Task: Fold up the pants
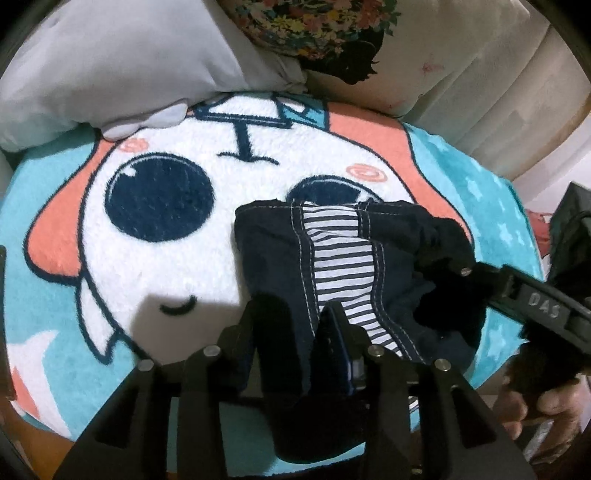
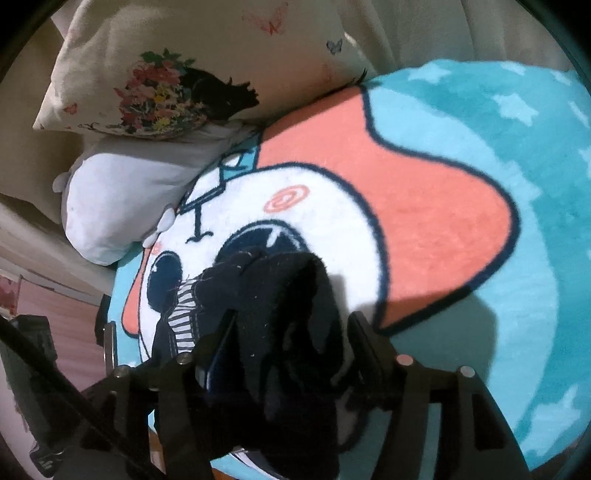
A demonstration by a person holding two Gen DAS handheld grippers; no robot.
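The pants point(image 1: 343, 266) are small and dark navy, with white stitching and a white lining with dark stripes that shows in an open band down the middle. In the left wrist view they lie bunched in the lower centre of the frame, on a fluffy cartoon blanket point(image 1: 110, 229) in teal, coral and white, partly covering one of the big dark eyes of the printed face. In the right wrist view the pants point(image 2: 280, 317) fill the lower centre as a dark, rumpled lump, with the striped lining at its left side.

At the left of the left wrist view the blanket is bare up to its teal border. A grey pillow point(image 1: 110, 62) lies at the upper left and a flowered cushion point(image 1: 321, 33) at the top centre, both touching the far edge of the blanket. In the right wrist view the right half of the blanket point(image 2: 461, 206) is bare.

The left gripper point(image 1: 291, 328) sits at the bottom centre of its frame, its jaws pressed on a fold of the dark cloth. The right gripper point(image 1: 465, 271) reaches in from the right edge and its tip meets the right side of the pants. In its own view the right gripper point(image 2: 291, 328) has its jaws on both sides of the thick bundle, clamped on it.
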